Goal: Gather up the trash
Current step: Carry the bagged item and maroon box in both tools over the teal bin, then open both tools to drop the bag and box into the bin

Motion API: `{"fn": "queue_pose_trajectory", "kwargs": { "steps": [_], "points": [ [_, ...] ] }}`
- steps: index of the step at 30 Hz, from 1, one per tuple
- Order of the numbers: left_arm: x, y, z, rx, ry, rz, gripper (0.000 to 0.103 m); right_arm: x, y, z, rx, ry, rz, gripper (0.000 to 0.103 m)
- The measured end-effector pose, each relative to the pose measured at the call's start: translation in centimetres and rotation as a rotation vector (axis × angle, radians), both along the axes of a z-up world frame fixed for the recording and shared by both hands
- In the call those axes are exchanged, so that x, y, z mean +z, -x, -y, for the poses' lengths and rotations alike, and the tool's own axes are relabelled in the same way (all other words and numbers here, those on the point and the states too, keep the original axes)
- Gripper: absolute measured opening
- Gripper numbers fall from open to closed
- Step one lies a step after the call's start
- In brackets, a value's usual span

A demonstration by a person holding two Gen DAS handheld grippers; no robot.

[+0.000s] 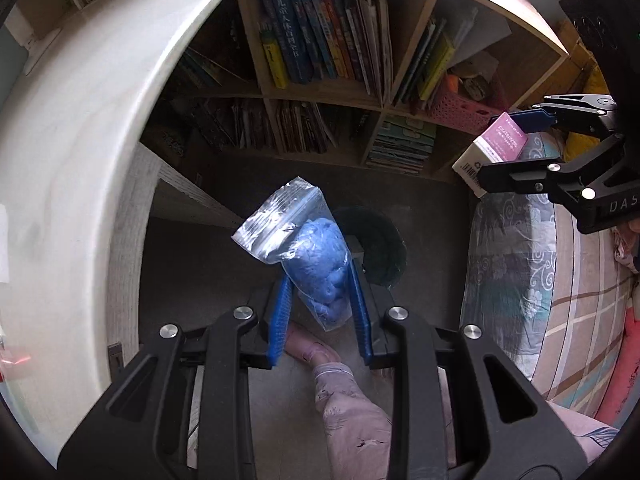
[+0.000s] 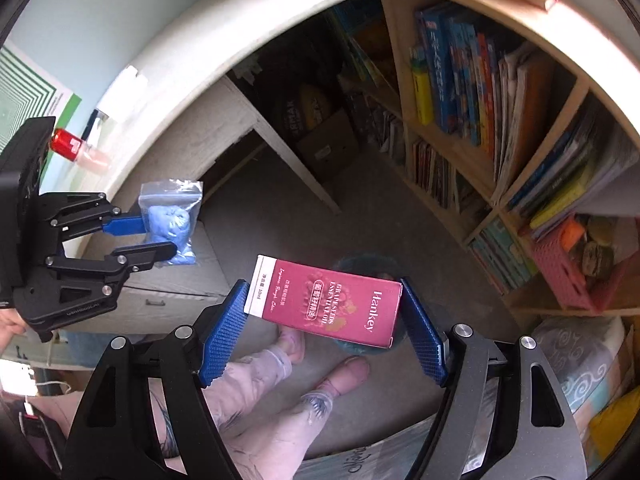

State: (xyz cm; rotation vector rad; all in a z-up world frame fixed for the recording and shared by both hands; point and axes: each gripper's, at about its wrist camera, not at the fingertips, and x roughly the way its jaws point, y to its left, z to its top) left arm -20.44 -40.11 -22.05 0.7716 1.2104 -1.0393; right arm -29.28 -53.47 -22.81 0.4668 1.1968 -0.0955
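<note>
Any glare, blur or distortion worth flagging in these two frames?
Left wrist view: strong fisheye bends the white desk edge; zip bag sharp, dark bin dim. Right wrist view: pink box crisp, its print readable; bookshelf curved.

Trash bin (image 2: 370, 264) mostly behind pink box (image 2: 326, 300).

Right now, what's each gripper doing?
Left gripper: closed on the plastic bag.
Right gripper: closed on the pink box.

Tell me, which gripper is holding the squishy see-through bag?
The left gripper. It pinches a clear zip bag of blue stuff, while the right gripper holds a stiff red box.
</note>
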Motion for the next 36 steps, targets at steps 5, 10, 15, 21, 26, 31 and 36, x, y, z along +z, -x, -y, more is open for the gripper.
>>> {"fn": "queue_pose_trajectory", "kwargs": {
  "steps": [5, 10, 15, 21, 26, 31, 36],
  "points": [
    [-4.4, 1.7, 1.4, -0.031, -0.046, -0.059, 0.025, -3.8, 1.2, 0.2, -0.03, -0.068, -0.032, 0.075],
    [-8.8, 2.7, 2.4, -0.055, -0.09, -0.092, 0.025, -7.8, 2.1, 0.3, -0.041, -0.092, -0.069, 0.075],
    [-13.7, 2.7, 3.3, -0.063, -0.132, -0.128, 0.025, -12.7, 3.1, 1.1, -0.114, -0.145, -0.086, 0.075],
    [-19.1, 2.9, 3.5, -0.108, -0.164, -0.143, 0.025, -18.3, 3.3, 1.6, -0.18, -0.215, -0.094, 0.075],
    [-23.2, 3.3, 4.4, -0.154, -0.19, -0.156, 0.026, -23.3, 3.4, 2.6, -0.25, -0.28, -0.09, 0.075],
    [-27.4, 3.5, 5.3, -0.183, -0.209, -0.168, 0.026, -28.0, 3.5, 3.8, -0.323, -0.363, -0.085, 0.075],
    [-30.9, 3.3, 5.8, -0.181, -0.214, -0.22, 0.026, -31.8, 3.4, 4.3, -0.379, -0.436, -0.095, 0.075]
  ]
}}
